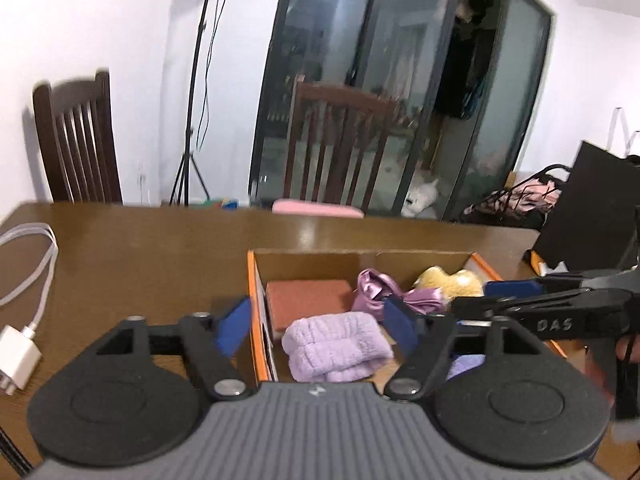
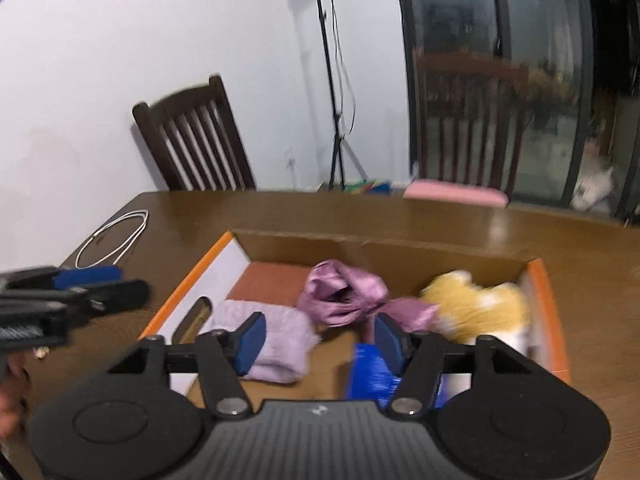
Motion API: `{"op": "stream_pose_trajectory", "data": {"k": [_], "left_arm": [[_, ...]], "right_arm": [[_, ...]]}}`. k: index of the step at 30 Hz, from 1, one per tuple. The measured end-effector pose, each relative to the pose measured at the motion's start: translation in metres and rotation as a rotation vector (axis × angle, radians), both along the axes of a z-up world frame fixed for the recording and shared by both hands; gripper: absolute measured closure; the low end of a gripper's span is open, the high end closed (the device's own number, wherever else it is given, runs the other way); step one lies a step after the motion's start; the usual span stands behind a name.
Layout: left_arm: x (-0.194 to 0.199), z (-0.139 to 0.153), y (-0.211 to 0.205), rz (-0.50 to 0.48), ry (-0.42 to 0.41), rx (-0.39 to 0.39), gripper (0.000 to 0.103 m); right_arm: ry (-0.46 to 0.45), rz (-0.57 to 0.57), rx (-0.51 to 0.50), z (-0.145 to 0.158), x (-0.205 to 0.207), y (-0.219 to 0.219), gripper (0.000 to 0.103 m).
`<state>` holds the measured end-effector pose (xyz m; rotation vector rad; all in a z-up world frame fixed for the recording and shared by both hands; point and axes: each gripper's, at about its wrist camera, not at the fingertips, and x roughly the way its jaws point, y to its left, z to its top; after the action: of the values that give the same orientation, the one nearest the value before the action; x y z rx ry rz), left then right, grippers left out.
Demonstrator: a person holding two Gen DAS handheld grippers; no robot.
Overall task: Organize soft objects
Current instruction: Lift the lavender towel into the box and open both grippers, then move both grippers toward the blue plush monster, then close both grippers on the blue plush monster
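Note:
An open cardboard box with an orange rim (image 1: 251, 280) (image 2: 188, 280) sits on the brown table. Inside lie a folded lilac towel (image 1: 336, 344) (image 2: 276, 344), a red-brown pad (image 1: 308, 300) (image 2: 272, 280), a crumpled purple satin cloth (image 1: 376, 288) (image 2: 344, 292), a yellow plush (image 1: 448, 280) (image 2: 476, 308) and a blue knitted piece (image 2: 368, 376). My left gripper (image 1: 318, 326) hovers open over the box's left wall and the towel, gripping nothing. My right gripper (image 2: 320, 342) is open above the box's middle, also empty. Each gripper shows at the other view's edge: right gripper (image 1: 492, 296), left gripper (image 2: 108, 284).
A white charger with its coiled cable (image 1: 24, 320) (image 2: 116, 236) lies on the table's left. Two dark wooden chairs (image 1: 80, 140) (image 2: 196, 136) stand behind the table, one with a pink cushion (image 1: 318, 208). A black bag (image 1: 592, 208) stands at the right, and a light stand (image 1: 192, 120) by the wall.

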<state>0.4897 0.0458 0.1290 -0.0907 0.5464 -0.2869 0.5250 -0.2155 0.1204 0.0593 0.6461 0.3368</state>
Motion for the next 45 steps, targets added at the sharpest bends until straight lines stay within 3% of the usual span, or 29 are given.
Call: {"op": "stream_pose_trajectory", "data": {"k": [4, 7, 13, 18, 21, 26, 33, 36, 38, 41, 45], "left_arm": [[-0.034, 0.004, -0.005, 0.015, -0.054, 0.084, 0.015], [-0.062, 0.004, -0.007, 0.028, -0.099, 0.111, 0.010], [-0.111, 0.003, -0.013, 0.058, -0.164, 0.105, 0.005], [-0.154, -0.021, -0.025, 0.039, -0.165, 0.087, 0.002], [-0.174, -0.044, -0.042, 0.018, -0.130, 0.115, 0.002], [-0.206, -0.076, -0.053, -0.021, -0.055, 0.049, 0.002], [-0.186, -0.089, -0.059, -0.052, -0.007, 0.019, 0.002], [-0.168, -0.097, -0.061, -0.057, 0.004, -0.024, 0.014], [-0.153, -0.105, -0.059, -0.059, 0.050, -0.074, 0.030], [-0.134, -0.117, -0.052, -0.051, 0.131, -0.166, 0.040], [-0.126, -0.129, -0.042, -0.075, 0.162, -0.251, 0.048]], "right_arm": [[-0.094, -0.061, -0.067, 0.011, -0.039, -0.030, 0.038], [-0.149, -0.083, -0.062, 0.010, -0.071, -0.047, 0.035], [-0.238, -0.057, -0.101, 0.004, -0.118, -0.052, 0.033], [-0.308, -0.004, -0.092, -0.013, -0.176, -0.050, 0.023], [-0.287, 0.034, -0.079, -0.031, -0.202, -0.049, 0.022], [-0.241, 0.041, -0.015, -0.066, -0.248, -0.057, 0.022], [-0.168, 0.010, 0.120, -0.089, -0.267, -0.078, 0.024], [-0.145, 0.006, 0.167, -0.091, -0.253, -0.070, 0.034], [-0.098, 0.027, 0.220, -0.097, -0.235, -0.061, 0.044], [-0.058, 0.033, 0.218, -0.107, -0.215, -0.042, 0.053], [-0.002, 0.049, 0.268, -0.114, -0.191, -0.025, 0.065]]}}
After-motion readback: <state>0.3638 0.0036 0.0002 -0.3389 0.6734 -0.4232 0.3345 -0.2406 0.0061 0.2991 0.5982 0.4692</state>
